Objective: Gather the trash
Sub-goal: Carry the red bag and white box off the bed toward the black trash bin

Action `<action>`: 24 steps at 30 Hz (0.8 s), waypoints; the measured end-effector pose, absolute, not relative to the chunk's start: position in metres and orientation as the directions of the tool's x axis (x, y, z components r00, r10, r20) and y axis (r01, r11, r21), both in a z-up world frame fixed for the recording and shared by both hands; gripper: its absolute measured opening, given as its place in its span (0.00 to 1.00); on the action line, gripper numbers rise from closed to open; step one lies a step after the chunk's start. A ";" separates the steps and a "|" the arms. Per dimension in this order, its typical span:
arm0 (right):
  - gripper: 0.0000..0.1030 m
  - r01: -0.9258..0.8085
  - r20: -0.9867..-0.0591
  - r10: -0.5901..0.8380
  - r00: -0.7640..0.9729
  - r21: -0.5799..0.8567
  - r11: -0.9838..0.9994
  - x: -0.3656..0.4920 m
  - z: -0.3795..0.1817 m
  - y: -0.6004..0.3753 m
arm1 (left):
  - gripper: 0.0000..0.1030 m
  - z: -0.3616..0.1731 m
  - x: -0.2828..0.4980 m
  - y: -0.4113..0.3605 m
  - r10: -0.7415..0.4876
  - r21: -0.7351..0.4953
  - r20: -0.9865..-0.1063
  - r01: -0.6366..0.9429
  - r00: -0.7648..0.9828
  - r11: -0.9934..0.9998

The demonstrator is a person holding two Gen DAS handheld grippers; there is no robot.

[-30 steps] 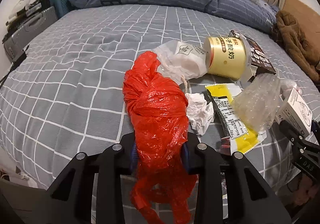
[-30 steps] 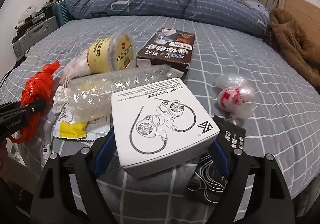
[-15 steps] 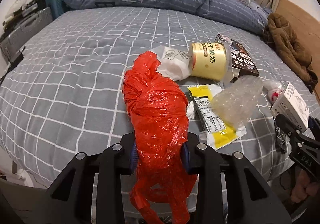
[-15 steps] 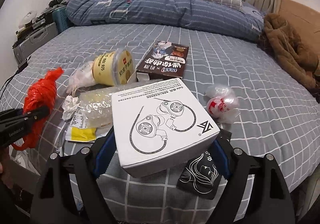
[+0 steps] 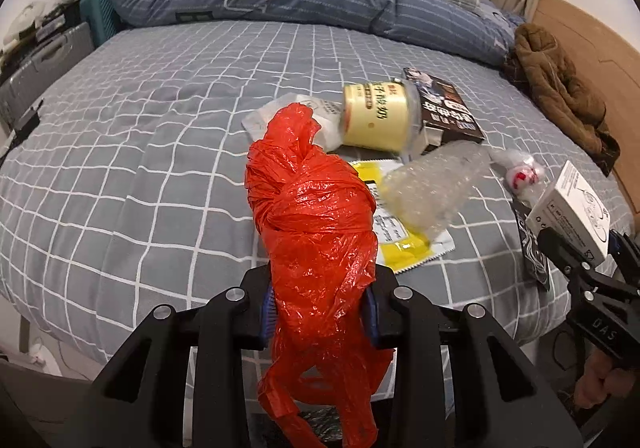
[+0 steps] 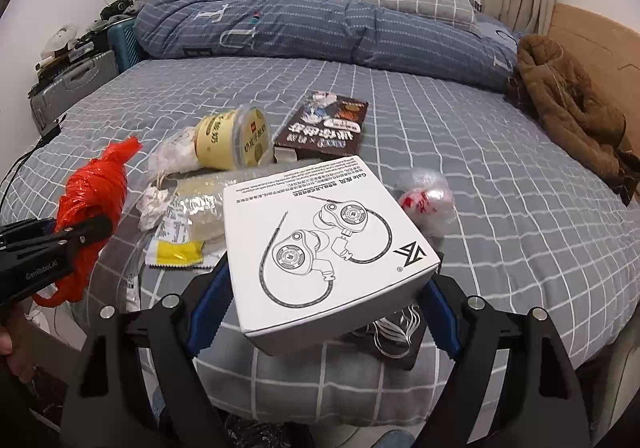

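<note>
Left hand-held gripper [image 5: 320, 308]: clamped on a red plastic bag [image 5: 316, 232], crumpled and knotted, glossy and creased, twisted tip pointing up, loose tail hanging below the jaws. Held clear above the near edge of the bed [image 5: 140, 119].

Right hand-held gripper [image 6: 320, 304]: jaws set wide, blue pads pressed to both sides of a white box [image 6: 324, 248] printed with a line drawing of earphones and small text. Box tilted, held over the bed edge.

On the grey checked bed, grouped near the middle: yellow cup [image 6: 232, 141] on its side, clear lid toward the right wrist camera; brown carton [image 6: 324, 127] just beside it; bubble wrap [image 5: 432, 183] lying across a yellow wrapper [image 5: 404, 244]; white crumpled paper [image 6: 154, 203]; whitish bag [image 6: 176, 155] behind the cup; clear ball with red marks [image 6: 426, 199] set apart to the right.

Black printed sachet [image 6: 396, 332]: mostly hidden under the box. Yellow wrapper partly covered by bubble wrap and red bag. Carton text too small to read. Folded blue quilt [image 6: 300, 31] and brown coat [image 6: 572, 115] at the far side.
</note>
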State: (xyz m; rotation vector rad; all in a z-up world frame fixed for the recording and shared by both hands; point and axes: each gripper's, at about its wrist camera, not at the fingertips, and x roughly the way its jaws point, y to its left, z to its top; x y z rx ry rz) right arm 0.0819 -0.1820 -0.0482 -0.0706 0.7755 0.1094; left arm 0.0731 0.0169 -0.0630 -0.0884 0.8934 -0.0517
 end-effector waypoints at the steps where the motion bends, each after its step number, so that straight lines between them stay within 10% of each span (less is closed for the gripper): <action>1: 0.77 -0.123 -0.703 0.072 0.708 -0.022 0.992 0.081 -0.049 -0.182 | 0.31 -0.063 0.070 0.014 -0.086 -0.100 -0.773 0.013 0.629 0.995; 24: 0.77 -0.105 -0.677 0.078 0.731 0.001 0.994 0.032 -0.035 -0.191 | 0.32 -0.055 0.016 -0.003 -0.103 -0.104 -0.754 0.037 0.649 0.994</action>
